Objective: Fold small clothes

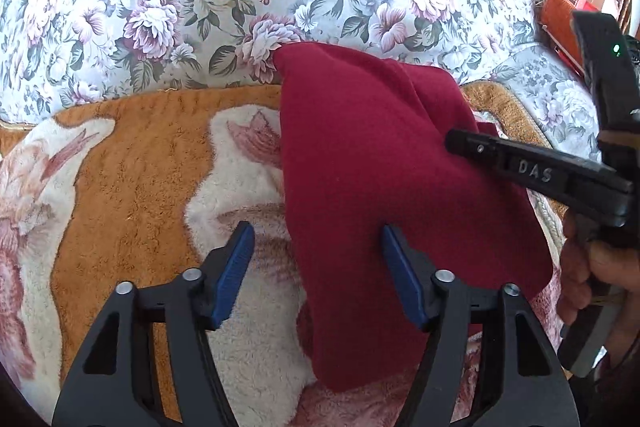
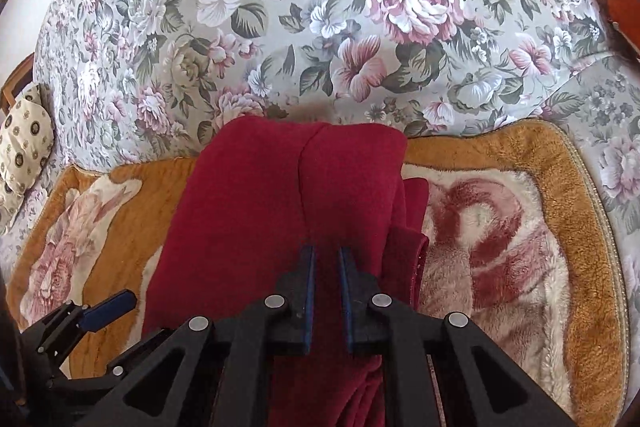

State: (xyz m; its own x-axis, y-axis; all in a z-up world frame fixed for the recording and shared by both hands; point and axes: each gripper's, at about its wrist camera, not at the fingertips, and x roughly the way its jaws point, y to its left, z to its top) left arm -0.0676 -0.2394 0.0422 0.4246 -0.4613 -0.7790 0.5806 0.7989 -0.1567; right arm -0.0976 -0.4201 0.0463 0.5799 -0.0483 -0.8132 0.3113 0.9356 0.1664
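A dark red fleece garment (image 1: 380, 167) lies folded on an orange and cream plush blanket (image 1: 140, 167). My left gripper (image 1: 320, 263) is open at the garment's near left edge. That edge runs between the fingers, with the right blue pad (image 1: 400, 279) over the red cloth and the left one over the blanket; neither pad presses on it. My right gripper (image 2: 326, 259) points down onto the garment (image 2: 248, 219), its jaws almost together, and a crease in the cloth runs up into the narrow slot. From the left wrist view its tip (image 1: 454, 143) rests on the cloth's right side.
A floral-covered cushion (image 2: 320, 27) rises behind the blanket (image 2: 520, 247). A patterned beige pillow (image 2: 24, 147) lies at the far left, and an orange object (image 1: 556, 19) sits at the back right. A person's hand (image 1: 592, 275) holds the right gripper.
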